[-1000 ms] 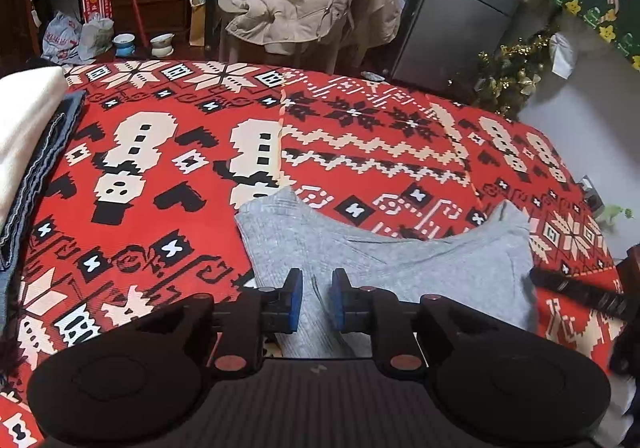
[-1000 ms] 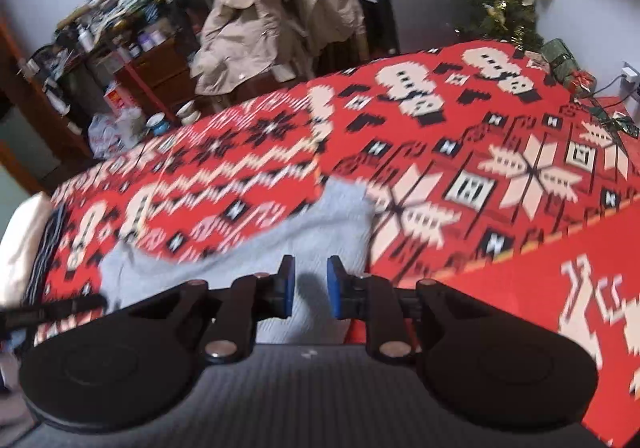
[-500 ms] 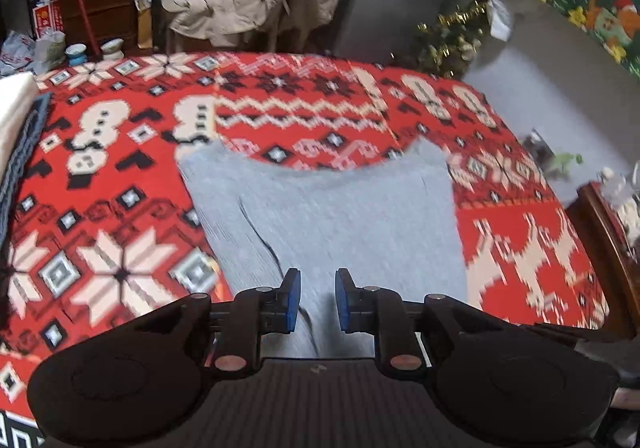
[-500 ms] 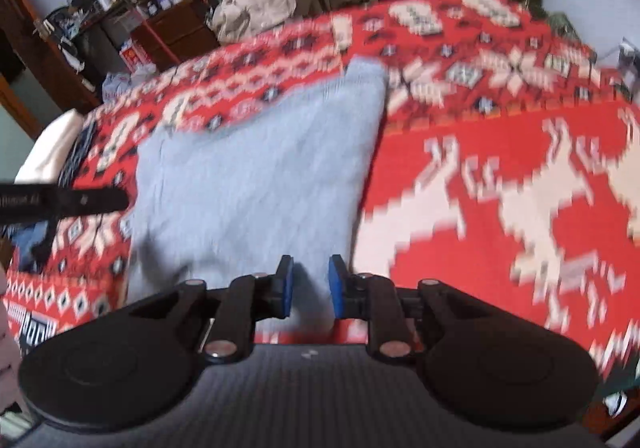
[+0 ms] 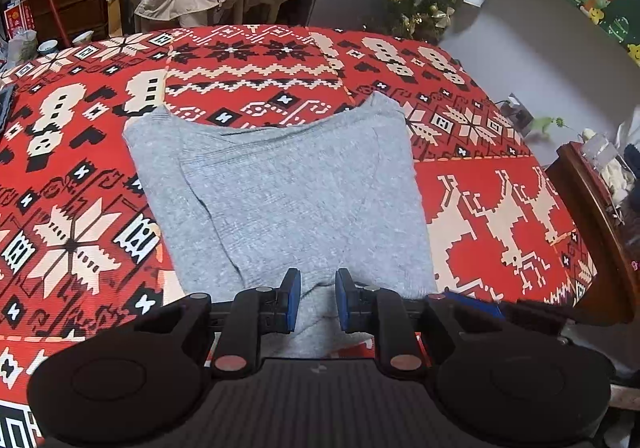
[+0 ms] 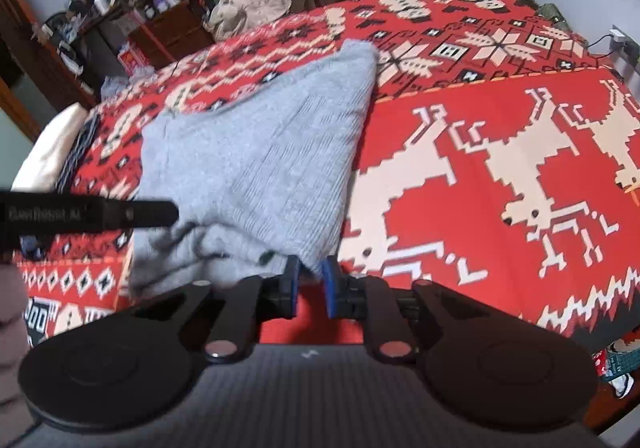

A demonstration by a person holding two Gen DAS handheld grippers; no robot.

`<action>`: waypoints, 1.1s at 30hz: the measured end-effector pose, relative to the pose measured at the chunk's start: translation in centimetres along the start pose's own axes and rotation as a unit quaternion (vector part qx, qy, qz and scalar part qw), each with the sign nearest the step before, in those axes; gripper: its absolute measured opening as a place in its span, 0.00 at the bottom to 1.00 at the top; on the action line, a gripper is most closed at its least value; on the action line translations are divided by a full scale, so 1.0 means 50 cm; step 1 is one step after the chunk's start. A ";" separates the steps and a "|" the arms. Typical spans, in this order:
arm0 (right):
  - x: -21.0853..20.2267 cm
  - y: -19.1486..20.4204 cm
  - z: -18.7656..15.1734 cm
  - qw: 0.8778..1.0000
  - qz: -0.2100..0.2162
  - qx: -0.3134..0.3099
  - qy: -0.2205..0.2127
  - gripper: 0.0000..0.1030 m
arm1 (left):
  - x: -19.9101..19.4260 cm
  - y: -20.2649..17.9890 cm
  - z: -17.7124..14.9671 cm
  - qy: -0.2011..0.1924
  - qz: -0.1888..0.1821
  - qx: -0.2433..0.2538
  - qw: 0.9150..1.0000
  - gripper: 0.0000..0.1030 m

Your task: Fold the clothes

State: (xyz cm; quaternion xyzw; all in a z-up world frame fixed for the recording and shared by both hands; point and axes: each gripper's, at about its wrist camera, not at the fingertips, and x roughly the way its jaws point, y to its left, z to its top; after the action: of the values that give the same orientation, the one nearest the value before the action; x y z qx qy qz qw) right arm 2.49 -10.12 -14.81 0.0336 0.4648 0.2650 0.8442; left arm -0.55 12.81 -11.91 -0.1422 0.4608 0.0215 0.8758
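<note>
On the bed, over a red patterned blanket (image 5: pixel 500 207), a grey knitted sweater (image 5: pixel 288 191) is laid out with its sleeves tucked in, its near hem drawn toward the bed's front edge. The left claw (image 5: pixel 317 300) is seen with its blue pads a narrow gap apart over the near hem; grey knit lies in and under that gap, but whether the pads actually press it cannot be told. The right claw (image 6: pixel 310 286) is likewise nearly closed, and the sweater's near right corner (image 6: pixel 308 248) runs down between its pads and appears to be pinched, the knit bunching beside it. The garment is judged to be soft, light and limp, with a ribbed knit that should stretch and sag rather than hold a crease, so it is best taken by the thicker edges: the two hem corners, or the shoulders at the far end, gripped through both layers so the tucked sleeves are not dragged loose. Slipping is judged unlikely on the textured blanket. No container forms part of the task; bowls (image 5: pixel 82 37) on the floor behind the bed are too small for any contents to be made out.
</note>
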 end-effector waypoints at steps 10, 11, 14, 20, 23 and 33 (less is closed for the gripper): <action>-0.025 0.026 -0.028 1.000 -0.013 -0.004 -0.012 0.04 | -0.004 -0.002 -0.003 0.008 -0.008 0.004 1.000 0.18; -0.022 0.023 -0.031 1.000 -0.011 -0.002 -0.006 0.05 | -0.001 -0.004 -0.004 0.010 -0.007 0.006 1.000 0.18; -0.027 0.002 -0.029 1.000 -0.005 0.006 -0.001 0.19 | -0.002 -0.016 -0.008 0.008 -0.013 0.017 1.000 0.18; -0.054 -0.057 0.033 0.999 -0.002 0.023 -0.025 0.27 | 0.013 -0.063 -0.017 0.015 -0.046 0.056 0.997 0.18; -0.026 -0.095 0.114 0.999 0.005 0.030 -0.026 0.28 | 0.039 -0.099 -0.023 0.023 -0.056 0.077 0.995 0.24; 0.173 -0.138 0.326 1.000 0.010 -0.012 0.013 0.33 | 0.095 -0.170 -0.045 0.030 -0.044 0.116 0.992 0.35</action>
State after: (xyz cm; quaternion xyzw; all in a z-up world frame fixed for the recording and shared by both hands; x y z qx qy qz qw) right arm 22.15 -8.80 -14.29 0.0250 0.4719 0.2792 0.8359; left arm 1.81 3.60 -15.00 -0.0607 0.4799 -0.0744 0.8721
